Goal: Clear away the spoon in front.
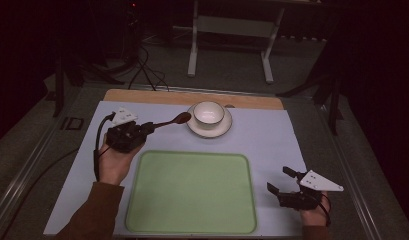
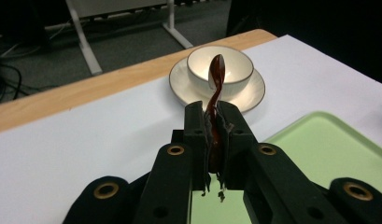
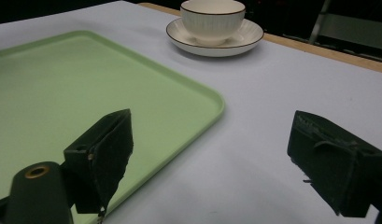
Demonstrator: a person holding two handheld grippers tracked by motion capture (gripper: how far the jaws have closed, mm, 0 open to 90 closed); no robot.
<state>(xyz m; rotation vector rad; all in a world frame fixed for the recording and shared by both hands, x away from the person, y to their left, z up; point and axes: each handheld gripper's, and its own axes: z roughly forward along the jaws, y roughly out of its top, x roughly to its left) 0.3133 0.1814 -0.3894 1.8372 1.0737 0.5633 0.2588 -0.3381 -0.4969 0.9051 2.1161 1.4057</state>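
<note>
A dark brown spoon (image 1: pixel 173 120) is clamped by its handle in my left gripper (image 1: pixel 148 127), which is shut on it. The spoon's bowl points toward a white cup (image 1: pixel 208 113) on a white saucer (image 1: pixel 208 130) at the back middle of the table. In the left gripper view the spoon (image 2: pixel 216 77) rises from between the jaws, in line with the cup (image 2: pixel 220 67) on its saucer (image 2: pixel 179 84). My right gripper (image 1: pixel 281 181) rests open at the front right with nothing between its fingers. The cup (image 3: pixel 212 16) stands far ahead of the right gripper (image 3: pixel 221 149).
A pale green tray (image 1: pixel 191 222) with nothing on it lies at the front middle, on a light sheet (image 1: pixel 272 145) over the table. A wooden edge (image 1: pixel 152 96) runs along the back. Cables (image 1: pixel 147 75) and a white frame (image 1: pixel 231 37) are on the floor beyond.
</note>
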